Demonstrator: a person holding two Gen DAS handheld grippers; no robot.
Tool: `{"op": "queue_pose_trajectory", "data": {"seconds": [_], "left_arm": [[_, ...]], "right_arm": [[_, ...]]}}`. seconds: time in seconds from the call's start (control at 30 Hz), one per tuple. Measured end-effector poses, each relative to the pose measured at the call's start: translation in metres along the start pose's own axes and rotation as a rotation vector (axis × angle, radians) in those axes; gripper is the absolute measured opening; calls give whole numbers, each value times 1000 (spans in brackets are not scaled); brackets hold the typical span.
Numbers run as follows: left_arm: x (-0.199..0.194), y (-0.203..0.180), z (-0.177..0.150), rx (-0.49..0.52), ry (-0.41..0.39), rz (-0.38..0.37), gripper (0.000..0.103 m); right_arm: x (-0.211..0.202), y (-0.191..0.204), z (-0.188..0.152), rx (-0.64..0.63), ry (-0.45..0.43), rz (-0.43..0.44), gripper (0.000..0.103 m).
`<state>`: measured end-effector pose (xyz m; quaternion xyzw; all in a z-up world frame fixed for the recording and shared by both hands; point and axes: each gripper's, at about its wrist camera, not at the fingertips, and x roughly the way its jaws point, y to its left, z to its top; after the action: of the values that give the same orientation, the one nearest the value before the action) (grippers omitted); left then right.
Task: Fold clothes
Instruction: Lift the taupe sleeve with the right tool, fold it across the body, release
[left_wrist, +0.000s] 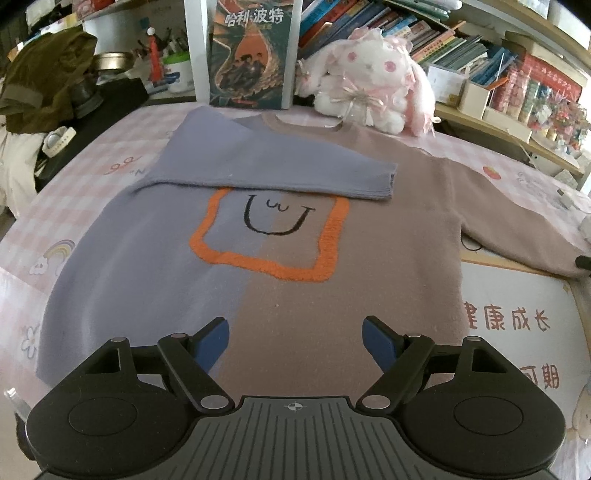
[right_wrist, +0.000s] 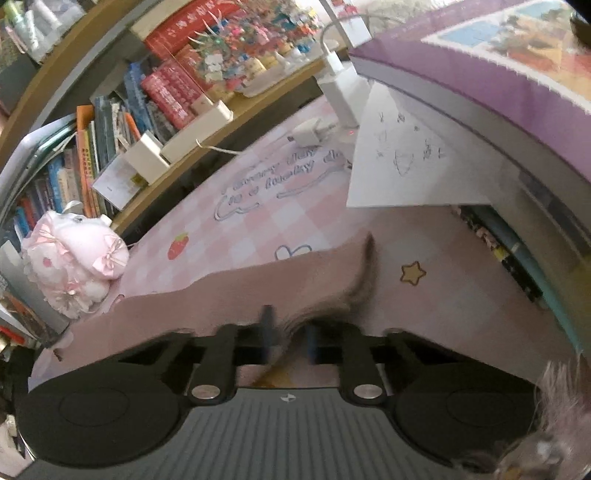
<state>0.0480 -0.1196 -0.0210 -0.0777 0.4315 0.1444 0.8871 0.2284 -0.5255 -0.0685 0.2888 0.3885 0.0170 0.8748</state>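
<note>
Two-tone sweater (left_wrist: 295, 240) lying face up on the pink checked tablecloth (left_wrist: 110, 155), its lavender half on the left of the left wrist view and its dusty-pink half on the right, with an orange-outlined smiling face (left_wrist: 273, 232) at the chest. The lavender sleeve (left_wrist: 266, 173) is already folded inward across the chest, its cuff resting just above the face. The pink sleeve (right_wrist: 280, 288) is not yet folded: it extends outward over the cloth, and the right gripper (right_wrist: 290, 338) has its fingers drawn narrow onto the edge of it near the cuff, apparently pinching the fabric. The left gripper (left_wrist: 295, 343) hangs above the hem with its fingers spread wide and nothing between them. A plush rabbit (left_wrist: 373, 81) and an upright book (left_wrist: 251, 55) stand beyond the collar. Judged progress: one sleeve fold of two complete; the second sleeve fold is in hand, and the body folds appear to remain
</note>
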Motion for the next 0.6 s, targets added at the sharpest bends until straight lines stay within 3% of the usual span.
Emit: {"op": "queue_pose_trajectory", "data": {"seconds": [0.37,0.43,0.6], "left_arm": [[-8,18,-6,-18,-32,-1,82],[-10,23,-6,-14,-47,0,90],[-10,41,-5,8,-72,-29,92]], "right_arm": [[-24,69,8,-106,-48,160,5],[-29,81,9,-125,-57,189,5],[-36,130,2,-203,-68,260,5]]}}
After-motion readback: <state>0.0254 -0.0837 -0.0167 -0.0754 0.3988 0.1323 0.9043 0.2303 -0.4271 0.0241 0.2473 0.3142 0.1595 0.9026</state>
